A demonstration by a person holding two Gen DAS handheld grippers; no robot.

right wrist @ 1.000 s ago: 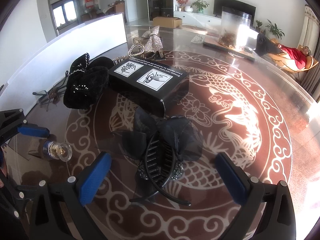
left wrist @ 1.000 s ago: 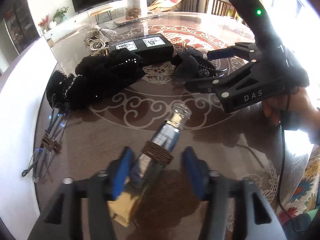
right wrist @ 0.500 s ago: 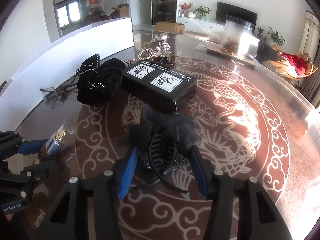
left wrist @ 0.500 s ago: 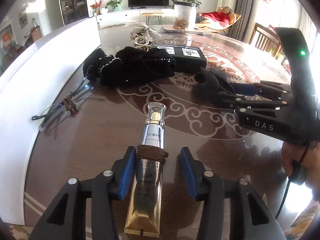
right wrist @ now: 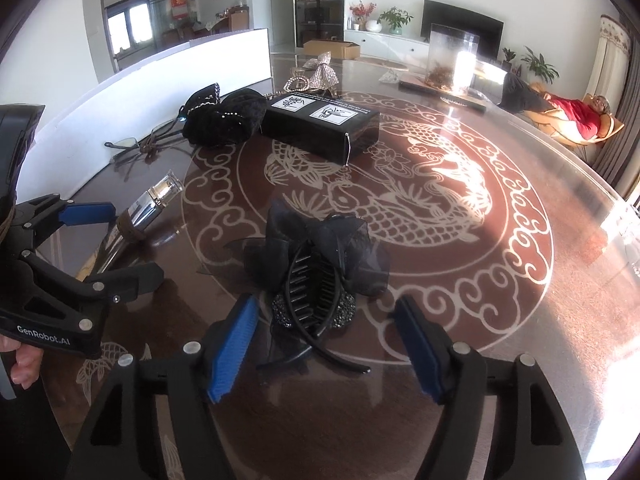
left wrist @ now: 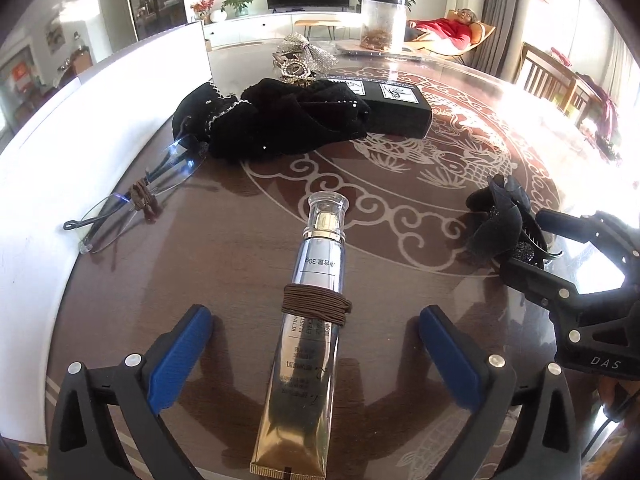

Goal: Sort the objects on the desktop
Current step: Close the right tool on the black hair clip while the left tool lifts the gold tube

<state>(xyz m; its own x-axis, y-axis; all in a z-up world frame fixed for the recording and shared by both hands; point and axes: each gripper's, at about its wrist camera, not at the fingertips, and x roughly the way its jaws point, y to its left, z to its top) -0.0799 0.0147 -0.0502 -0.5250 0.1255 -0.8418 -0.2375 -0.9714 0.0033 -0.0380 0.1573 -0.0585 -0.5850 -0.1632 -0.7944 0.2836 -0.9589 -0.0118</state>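
The foot of the cosmetic tube (left wrist: pixel 310 344) runs off the bottom edge of the left wrist view, and its small print is too blurred to read. It lies flat between the 2 blue pads of the left gripper (left wrist: pixel 314 354), whose jaws have just been opening and stand wide, both pads clear of the tube. A brown hair tie (left wrist: pixel 316 305) is wound around the tube's middle; its clear cap points away from the tongs.

The right gripper (right wrist: pixel 326 346) has just been widening its jaws; the black hair claw (right wrist: pixel 316 276) with gauze petals sits between the pads, neither pad touching it. In the left view this claw is partly hidden behind the right gripper's fingers.

Ahead and left of the left gripper lie rimless glasses (left wrist: pixel 136 200), their lenses hard to make out against the glare. Beyond them sit a black fabric bundle (left wrist: pixel 280 120), a black box (right wrist: pixel 320 122) and a glittery bow (left wrist: pixel 306 54).

The table (right wrist: pixel 500 300) is dark brown under glass, with a pale dragon and cloud pattern and strong sun patches. Behind it are a TV and a person reclining in a chair.
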